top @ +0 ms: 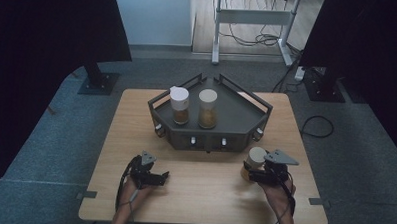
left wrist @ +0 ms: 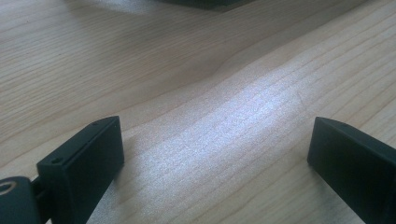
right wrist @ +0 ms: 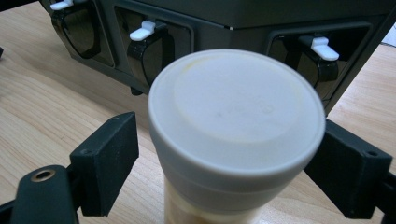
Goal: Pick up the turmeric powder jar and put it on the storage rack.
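Three jars counted, all with white lids: two standing in the dark rack at twelve o'clock on the tabletop, left jar and right jar side by side, and a third jar at about four o'clock, just in front of the rack's near-right corner. Third jar upright, long axis vertical, lid facing up.

Two tongs counted. Right tongs around that jar below its lid, black pads at either side; contact not clear. Left tongs at seven o'clock, spread wide over bare wood, holding nothing.

Pale wood-grain tabletop; grey carpet, dark curtains, loose cables beyond.
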`<action>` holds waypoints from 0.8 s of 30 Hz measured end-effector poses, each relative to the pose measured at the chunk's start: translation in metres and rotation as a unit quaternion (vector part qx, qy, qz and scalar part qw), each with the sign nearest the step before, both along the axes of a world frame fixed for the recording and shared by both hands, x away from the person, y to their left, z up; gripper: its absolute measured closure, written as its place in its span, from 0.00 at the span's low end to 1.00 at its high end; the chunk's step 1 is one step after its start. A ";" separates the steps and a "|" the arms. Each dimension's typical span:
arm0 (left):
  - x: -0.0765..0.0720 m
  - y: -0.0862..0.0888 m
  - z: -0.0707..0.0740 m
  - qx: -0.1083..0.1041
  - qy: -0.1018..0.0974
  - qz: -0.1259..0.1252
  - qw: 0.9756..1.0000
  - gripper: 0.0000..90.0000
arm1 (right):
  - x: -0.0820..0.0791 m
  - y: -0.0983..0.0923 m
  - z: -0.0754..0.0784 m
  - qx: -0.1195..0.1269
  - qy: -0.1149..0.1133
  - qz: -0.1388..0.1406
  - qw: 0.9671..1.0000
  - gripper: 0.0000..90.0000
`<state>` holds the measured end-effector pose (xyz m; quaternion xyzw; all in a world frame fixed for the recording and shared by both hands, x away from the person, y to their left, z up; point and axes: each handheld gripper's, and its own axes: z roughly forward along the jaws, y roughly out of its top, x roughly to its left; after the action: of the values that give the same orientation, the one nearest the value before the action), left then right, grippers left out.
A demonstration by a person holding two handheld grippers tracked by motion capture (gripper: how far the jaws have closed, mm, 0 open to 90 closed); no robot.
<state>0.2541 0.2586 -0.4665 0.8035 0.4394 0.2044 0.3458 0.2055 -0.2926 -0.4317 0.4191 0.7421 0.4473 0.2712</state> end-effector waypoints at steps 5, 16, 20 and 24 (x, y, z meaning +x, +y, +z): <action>0.000 0.000 0.000 0.000 0.000 0.000 1.000 0.04 | 0.000 -0.003 0.002 0.005 0.001 0.000 1.000 0.21; 0.000 0.000 0.000 0.000 0.000 0.000 1.000 0.04 | -0.004 -0.008 0.000 0.023 -0.005 -0.007 1.000 0.37; 0.000 0.000 0.000 0.000 0.000 -0.001 1.000 0.04 | -0.005 -0.007 0.000 0.021 -0.006 -0.007 1.000 0.37; 0.000 0.000 0.000 0.000 0.000 -0.001 1.000 0.04 | -0.005 -0.006 0.001 0.019 -0.005 -0.008 1.000 0.37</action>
<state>0.2542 0.2587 -0.4665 0.8038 0.4388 0.2041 0.3459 0.2005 -0.2987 -0.4309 0.4278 0.7287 0.4614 0.2703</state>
